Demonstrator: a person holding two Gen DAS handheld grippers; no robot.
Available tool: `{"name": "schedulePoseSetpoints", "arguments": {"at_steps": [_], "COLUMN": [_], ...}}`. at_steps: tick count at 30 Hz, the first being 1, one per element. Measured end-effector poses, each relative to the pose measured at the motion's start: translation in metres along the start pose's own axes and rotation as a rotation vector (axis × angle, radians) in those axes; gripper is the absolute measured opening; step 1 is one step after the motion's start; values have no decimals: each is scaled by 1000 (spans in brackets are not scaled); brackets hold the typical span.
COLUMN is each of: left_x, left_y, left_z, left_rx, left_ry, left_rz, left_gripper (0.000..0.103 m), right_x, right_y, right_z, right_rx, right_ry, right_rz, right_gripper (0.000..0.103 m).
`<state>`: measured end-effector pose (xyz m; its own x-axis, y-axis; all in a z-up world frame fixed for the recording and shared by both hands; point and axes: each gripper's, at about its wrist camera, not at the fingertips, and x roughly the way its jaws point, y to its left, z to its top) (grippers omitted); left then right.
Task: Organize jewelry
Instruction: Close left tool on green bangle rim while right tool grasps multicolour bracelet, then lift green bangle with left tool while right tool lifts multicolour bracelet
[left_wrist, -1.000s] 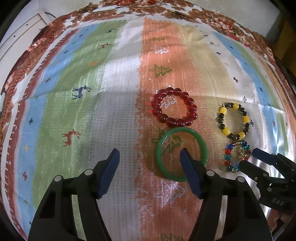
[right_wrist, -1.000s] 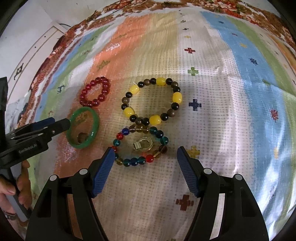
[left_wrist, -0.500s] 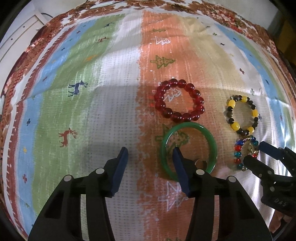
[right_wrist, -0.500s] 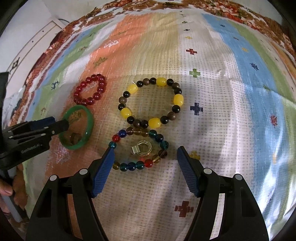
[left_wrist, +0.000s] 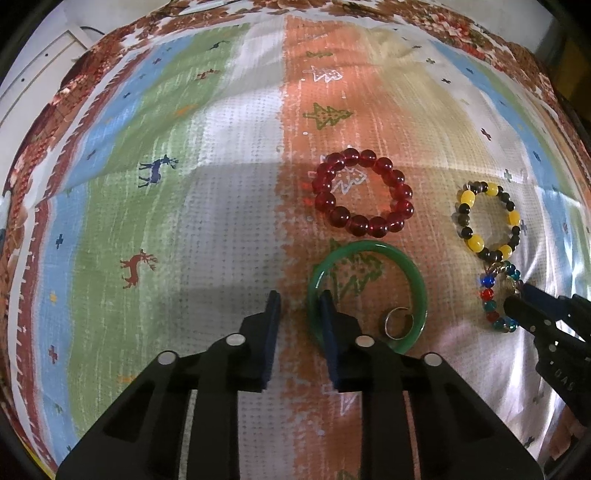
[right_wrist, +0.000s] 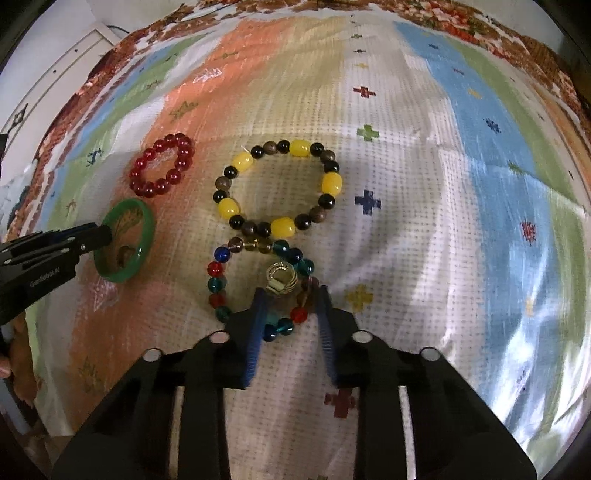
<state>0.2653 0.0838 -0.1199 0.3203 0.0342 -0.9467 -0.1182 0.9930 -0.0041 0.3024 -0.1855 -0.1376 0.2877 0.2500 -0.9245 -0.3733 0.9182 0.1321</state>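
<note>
A green bangle (left_wrist: 413, 273) lies on the patterned cloth with a small silver ring (left_wrist: 397, 325) inside it. My left gripper (left_wrist: 299, 306) is half closed, its right finger inside the bangle's left rim and its left finger outside. A red bead bracelet (left_wrist: 362, 197) lies beyond. A yellow-and-dark bead bracelet (right_wrist: 279, 188) and a multicoloured bead bracelet (right_wrist: 221, 284) with a gold ring (right_wrist: 280, 278) inside lie in the right wrist view. My right gripper (right_wrist: 291, 299) is half closed, straddling the multicoloured bracelet's near side just below the gold ring.
The striped cloth (left_wrist: 147, 221) with deer and tree prints covers the whole surface. A white cabinet (right_wrist: 48, 74) stands beyond its far left edge. A hand (right_wrist: 11, 354) holds the left gripper at the right view's left edge.
Both grippers have narrowed from wide open. The left one moved so that its fingers straddle the bangle's left rim. The right one moved forward over the multicoloured bracelet towards the gold ring.
</note>
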Motion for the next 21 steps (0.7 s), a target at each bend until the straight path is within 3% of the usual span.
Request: {"name": "schedulePoseSetpoints", "arguments": {"at_steps": [2, 5, 21], "left_x": [0, 0, -14], "left_y": [1, -1, 0], "left_z": [0, -1, 0], "left_rx": [-5, 3, -18], "left_ry": [3, 1, -26], "left_rz": [0, -1, -45], "left_gripper": [7, 7, 7], "right_x": [-1, -2, -22], "right_y": [-3, -8, -9], "right_z": [-1, -2, -3], "right_rx": [9, 28, 29], "right_ry": [1, -4, -43], "right_rz": [2, 22, 80], "right_gripper": [15, 10, 10]}}
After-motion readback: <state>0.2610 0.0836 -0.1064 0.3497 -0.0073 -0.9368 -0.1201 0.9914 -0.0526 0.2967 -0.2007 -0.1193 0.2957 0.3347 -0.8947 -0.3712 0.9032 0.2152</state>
